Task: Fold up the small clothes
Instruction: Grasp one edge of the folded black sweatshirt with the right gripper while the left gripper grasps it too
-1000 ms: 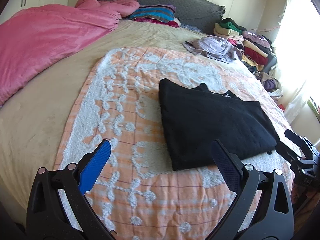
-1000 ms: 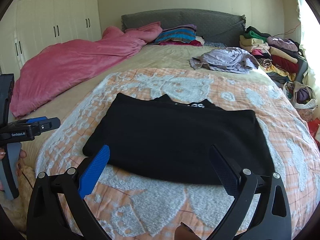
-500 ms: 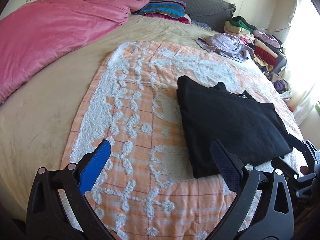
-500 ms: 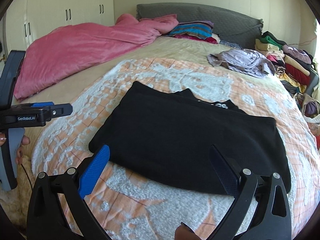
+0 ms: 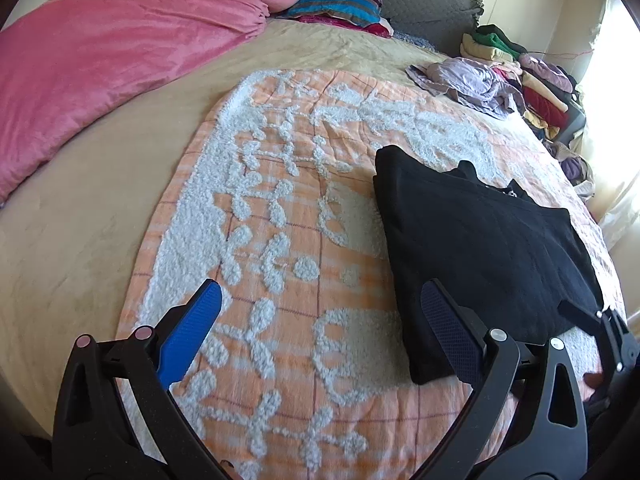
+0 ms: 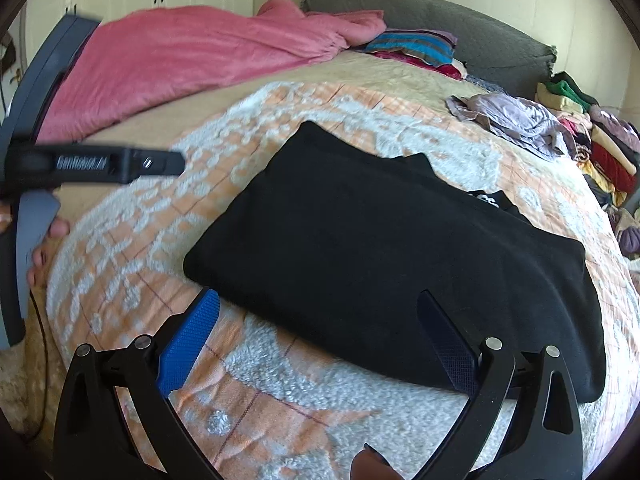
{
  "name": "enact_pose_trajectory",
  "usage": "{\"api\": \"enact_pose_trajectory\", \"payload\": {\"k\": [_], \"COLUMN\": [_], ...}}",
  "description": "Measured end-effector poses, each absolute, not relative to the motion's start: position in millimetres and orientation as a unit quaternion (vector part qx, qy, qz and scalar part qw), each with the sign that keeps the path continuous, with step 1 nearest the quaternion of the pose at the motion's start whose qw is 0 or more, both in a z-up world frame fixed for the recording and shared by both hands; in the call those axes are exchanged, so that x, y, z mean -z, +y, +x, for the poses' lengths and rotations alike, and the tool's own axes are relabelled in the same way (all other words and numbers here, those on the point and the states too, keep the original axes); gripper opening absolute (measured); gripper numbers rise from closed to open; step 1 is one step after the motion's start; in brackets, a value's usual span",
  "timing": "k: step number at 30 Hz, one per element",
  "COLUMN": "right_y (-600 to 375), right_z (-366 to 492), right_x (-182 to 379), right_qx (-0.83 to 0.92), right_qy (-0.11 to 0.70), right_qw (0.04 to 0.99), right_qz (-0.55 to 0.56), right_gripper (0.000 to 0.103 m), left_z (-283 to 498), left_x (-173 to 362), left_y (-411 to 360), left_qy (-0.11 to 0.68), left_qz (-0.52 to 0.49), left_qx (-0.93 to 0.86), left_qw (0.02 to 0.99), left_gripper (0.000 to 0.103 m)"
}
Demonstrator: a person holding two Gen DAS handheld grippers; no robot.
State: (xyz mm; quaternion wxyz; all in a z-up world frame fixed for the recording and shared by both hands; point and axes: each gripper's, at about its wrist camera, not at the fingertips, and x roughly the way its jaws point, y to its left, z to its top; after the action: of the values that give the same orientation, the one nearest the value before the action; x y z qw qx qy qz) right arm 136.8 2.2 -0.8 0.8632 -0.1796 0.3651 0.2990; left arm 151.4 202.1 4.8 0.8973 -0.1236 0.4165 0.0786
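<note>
Both of our hand-held grippers have swung leftward over the past second, so the folded black garment [image 6: 400,264] now lies right of centre on the orange-and-white blanket [image 5: 280,280], flat and squared, probably for another fold. We hold the left hand-held gripper [image 5: 320,320] and the right hand-held gripper [image 6: 318,320] spread apart, gripping nothing. Blurred lettering on the left tool looks like "GenRobot.AI"; the garment's white print is unreadable.

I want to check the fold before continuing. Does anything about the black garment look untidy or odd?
Mostly neat, but the black garment is not a clean rectangle: a dark flap with white lettering pokes out past its far edge. Both grippers, left and right, are open and hold nothing.
</note>
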Motion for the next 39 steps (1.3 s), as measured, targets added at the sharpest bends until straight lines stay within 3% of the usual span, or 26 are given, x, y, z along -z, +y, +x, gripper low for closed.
{"api": "enact_pose_trajectory", "payload": {"k": [27,39], "right_y": [51.0,50.9], "right_z": [156.9,171.7], "right_x": [54.6,50.9], "right_qx": [-0.247,-0.226], "right_qy": [0.311,0.286], "right_qw": [0.863,0.882], "right_qz": [-0.311,-0.299], "right_gripper": [0.099,0.098], "left_z": [221.5,238.7], "left_x": [14.8,24.9], "left_y": [191.9,189.2], "left_qy": [0.436,0.449], "left_qz": [-0.111,-0.115], "left_qx": [-0.058,-0.051], "left_qw": [0.891,0.885], "left_gripper": [0.093,0.093]}}
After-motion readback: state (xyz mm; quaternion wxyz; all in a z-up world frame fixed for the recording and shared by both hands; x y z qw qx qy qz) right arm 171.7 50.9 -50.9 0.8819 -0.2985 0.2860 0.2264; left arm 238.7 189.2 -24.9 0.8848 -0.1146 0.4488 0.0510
